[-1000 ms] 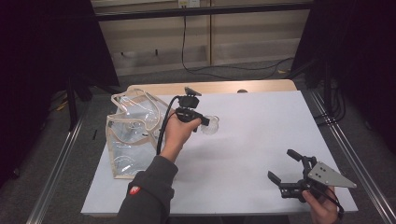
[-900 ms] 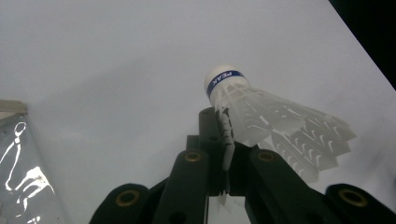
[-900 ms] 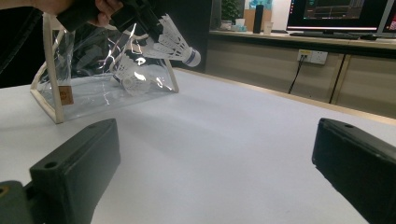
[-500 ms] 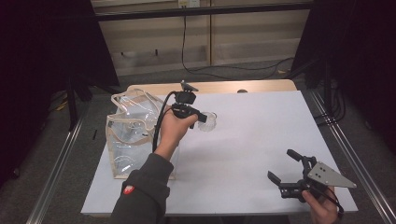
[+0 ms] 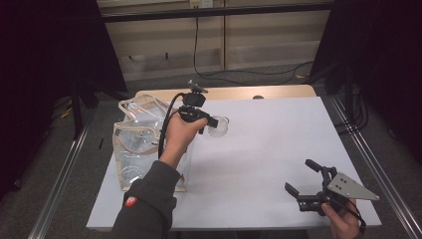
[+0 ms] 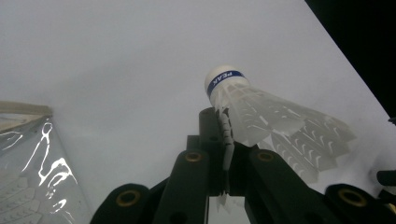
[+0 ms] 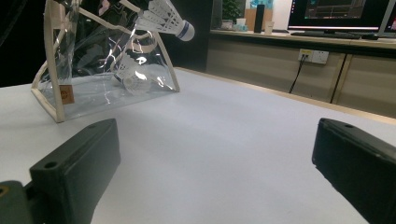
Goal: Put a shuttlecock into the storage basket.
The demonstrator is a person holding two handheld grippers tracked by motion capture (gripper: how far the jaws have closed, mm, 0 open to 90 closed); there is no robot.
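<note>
The left claw point(image 5: 211, 122), raised above the surface point(image 5: 278, 149) beside the clear bag point(image 5: 134, 144), pinches a shuttlecock point(image 6: 261, 116). The right claw point(image 5: 303, 179) rests low, jaws wide.

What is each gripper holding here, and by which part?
The left gripper pinches a shuttlecock by the edge of its white skirt, cork pointing away. The right gripper is open and holds nothing.

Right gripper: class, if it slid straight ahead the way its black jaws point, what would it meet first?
Probably nothing nearby: the open right gripper faces bare white table. The clear plastic bag stands off to the left; depth is uncertain.
</note>
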